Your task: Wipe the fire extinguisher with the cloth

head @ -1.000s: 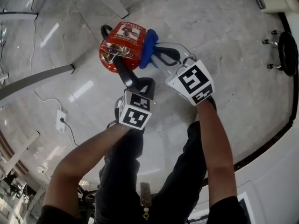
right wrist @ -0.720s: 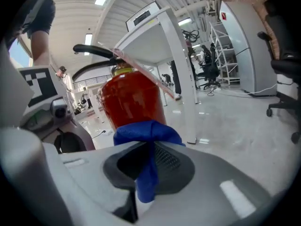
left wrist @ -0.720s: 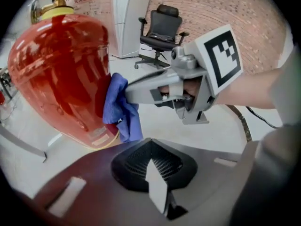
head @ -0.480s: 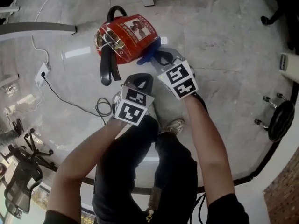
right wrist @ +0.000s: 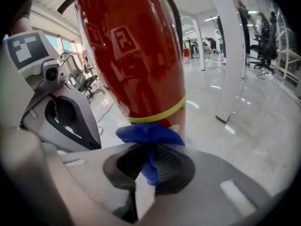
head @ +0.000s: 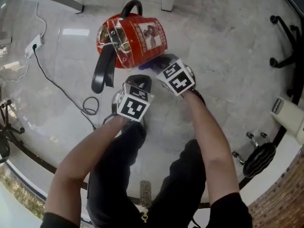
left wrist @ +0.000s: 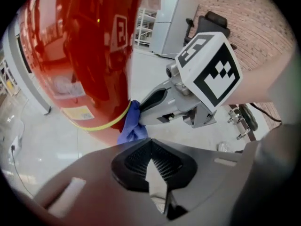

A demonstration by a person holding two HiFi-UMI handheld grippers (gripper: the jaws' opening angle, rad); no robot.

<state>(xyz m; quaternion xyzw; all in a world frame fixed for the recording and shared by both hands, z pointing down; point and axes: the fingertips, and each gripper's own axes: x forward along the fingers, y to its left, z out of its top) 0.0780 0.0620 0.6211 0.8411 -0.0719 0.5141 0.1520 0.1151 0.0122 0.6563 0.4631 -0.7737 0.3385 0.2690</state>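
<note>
Extinguisher [head: 135, 39] stands upright on the floor [head: 223, 46] just ahead of the person: red body, black hose [head: 102, 72] hanging down its left side. Cloth [right wrist: 149, 134], blue & bunched, is pressed vs the lower body right at the yellow band [right wrist: 157, 114]. R gripper [right wrist: 143, 173] is clamped on the cloth, w/ a fold pinched between its pads. L gripper [left wrist: 153, 166] is clenched tight w/ nothing in it. It sits just beside the R one, near the extinguisher but apart from it as far as I can tell.

Changed: 1 s ago the cloth sat up by the top, next to the label [head: 149, 32], in plain sight from the head view. Now it's low on the body & mostly tucked under the R gripper. Both grippers have dropped & tilted steeper. Grip on the cloth is unchanged.

Meaning: reads as a top-to-bottom stroke down the right flank, about at its end at the band. That strip is prob done; label face & hose side likely still to do. L gripper steadies nothing, so a hard push could rock the extinguisher.
</note>
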